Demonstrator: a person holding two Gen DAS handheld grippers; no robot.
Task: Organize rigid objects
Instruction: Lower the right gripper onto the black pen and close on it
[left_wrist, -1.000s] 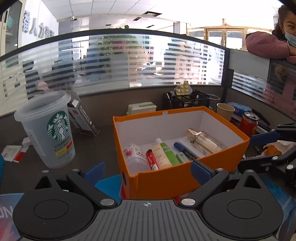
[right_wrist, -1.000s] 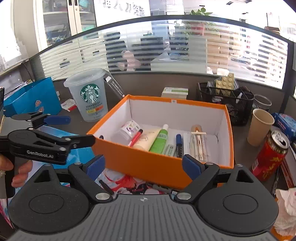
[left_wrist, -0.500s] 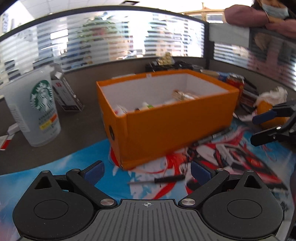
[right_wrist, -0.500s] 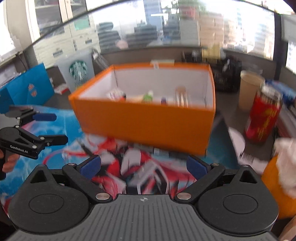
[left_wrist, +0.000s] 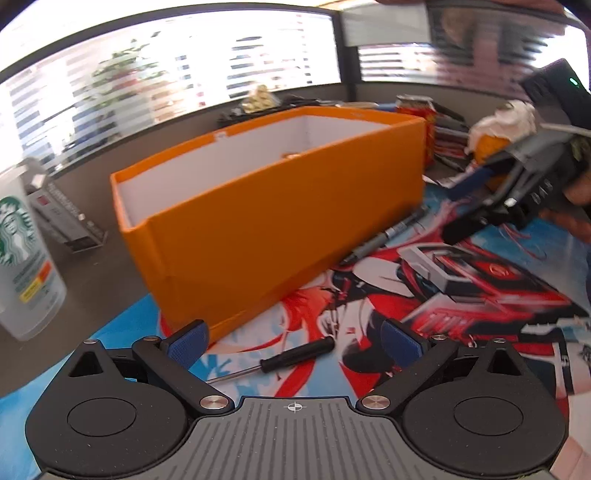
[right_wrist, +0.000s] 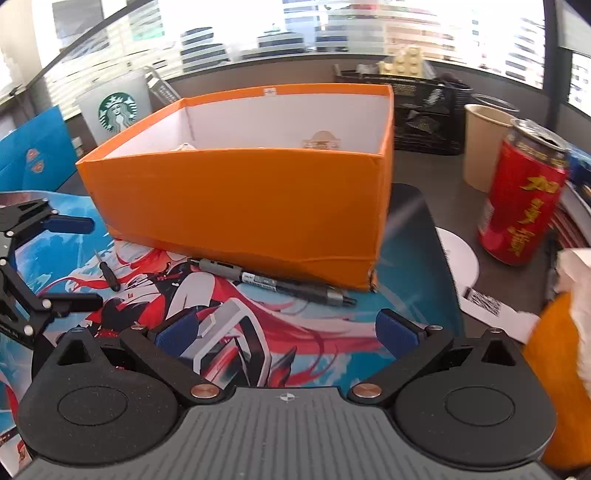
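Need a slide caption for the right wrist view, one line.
Open right tool low over the printed mat, facing a grey-black marker pen lying beside the orange cardboard box.

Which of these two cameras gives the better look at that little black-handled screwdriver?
The left wrist view: the screwdriver lies whole on the mat just ahead of the open left tool. In the right wrist view the screwdriver is small, far left.
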